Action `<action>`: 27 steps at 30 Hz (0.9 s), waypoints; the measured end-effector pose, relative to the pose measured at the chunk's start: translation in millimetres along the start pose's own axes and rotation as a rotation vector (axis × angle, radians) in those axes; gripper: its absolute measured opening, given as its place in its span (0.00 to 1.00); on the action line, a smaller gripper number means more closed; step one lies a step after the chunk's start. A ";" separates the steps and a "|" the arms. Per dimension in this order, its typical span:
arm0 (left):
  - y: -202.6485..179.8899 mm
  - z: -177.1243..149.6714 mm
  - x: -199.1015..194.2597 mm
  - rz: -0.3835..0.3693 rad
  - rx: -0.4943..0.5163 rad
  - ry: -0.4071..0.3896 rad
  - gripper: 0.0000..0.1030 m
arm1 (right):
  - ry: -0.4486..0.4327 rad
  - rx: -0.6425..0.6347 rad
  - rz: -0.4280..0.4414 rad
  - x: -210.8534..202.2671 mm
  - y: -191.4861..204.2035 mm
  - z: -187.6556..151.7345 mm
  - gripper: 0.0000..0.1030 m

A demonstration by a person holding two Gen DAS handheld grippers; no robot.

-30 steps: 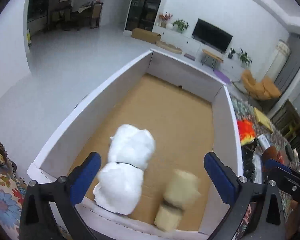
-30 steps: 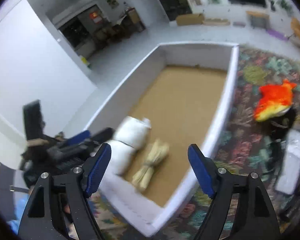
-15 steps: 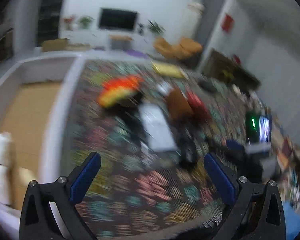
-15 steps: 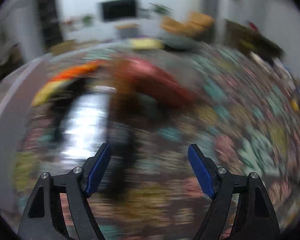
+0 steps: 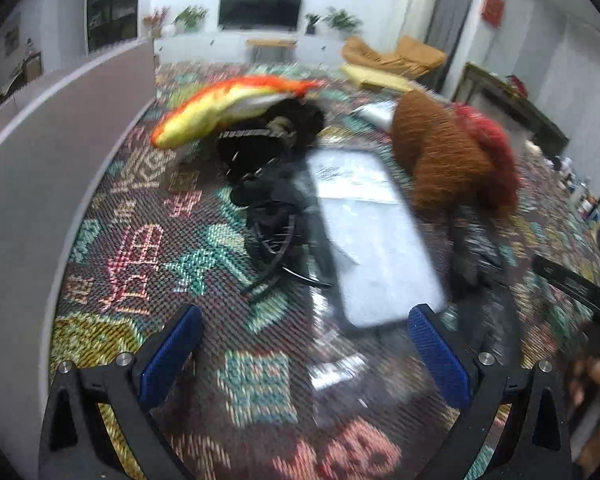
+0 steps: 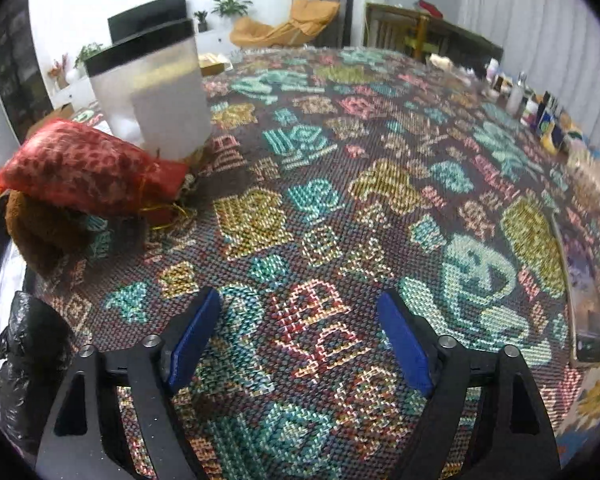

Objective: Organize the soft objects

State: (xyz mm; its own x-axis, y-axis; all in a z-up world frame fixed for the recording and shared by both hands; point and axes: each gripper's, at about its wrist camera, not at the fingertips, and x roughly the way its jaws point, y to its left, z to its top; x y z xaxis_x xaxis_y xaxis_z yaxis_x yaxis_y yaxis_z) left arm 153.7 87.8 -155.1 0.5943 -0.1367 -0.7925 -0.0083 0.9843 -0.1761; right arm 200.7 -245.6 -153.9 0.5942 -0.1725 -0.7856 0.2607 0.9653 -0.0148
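You have swung both grippers away from the white box (image 5: 40,168), where the white and the cream plush were lying a second ago, and over the patterned rug (image 6: 340,208). Your left gripper (image 5: 300,344) now hangs released, nothing between its fingers, just short of the clear plastic packet (image 5: 372,232). Beyond that packet lie the orange-and-yellow plush (image 5: 228,108) and the brown plush (image 5: 448,160). Your right gripper (image 6: 296,340) has just opened wider and is empty over bare rug, the red mesh bag (image 6: 84,168) off to its left. You look set for the next pick.
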 end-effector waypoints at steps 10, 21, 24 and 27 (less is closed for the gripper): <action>-3.0 3.6 7.7 0.000 0.007 -0.009 1.00 | 0.004 0.007 0.011 3.6 -2.7 0.7 0.86; -5.3 2.9 9.1 0.018 0.020 -0.004 1.00 | 0.006 0.004 0.015 3.7 -1.7 0.5 0.88; -5.2 3.1 9.4 0.019 0.020 -0.003 1.00 | 0.006 0.004 0.016 3.8 -1.7 0.4 0.88; -5.0 3.1 9.3 0.019 0.020 -0.003 1.00 | 0.006 0.004 0.016 3.9 -1.7 0.3 0.88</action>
State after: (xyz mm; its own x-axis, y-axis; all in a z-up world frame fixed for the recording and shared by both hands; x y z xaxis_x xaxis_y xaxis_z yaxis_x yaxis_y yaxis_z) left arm 161.8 81.9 -159.8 0.5970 -0.1173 -0.7936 -0.0037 0.9888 -0.1489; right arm 202.8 -247.9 -156.7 0.5935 -0.1562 -0.7895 0.2543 0.9671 -0.0001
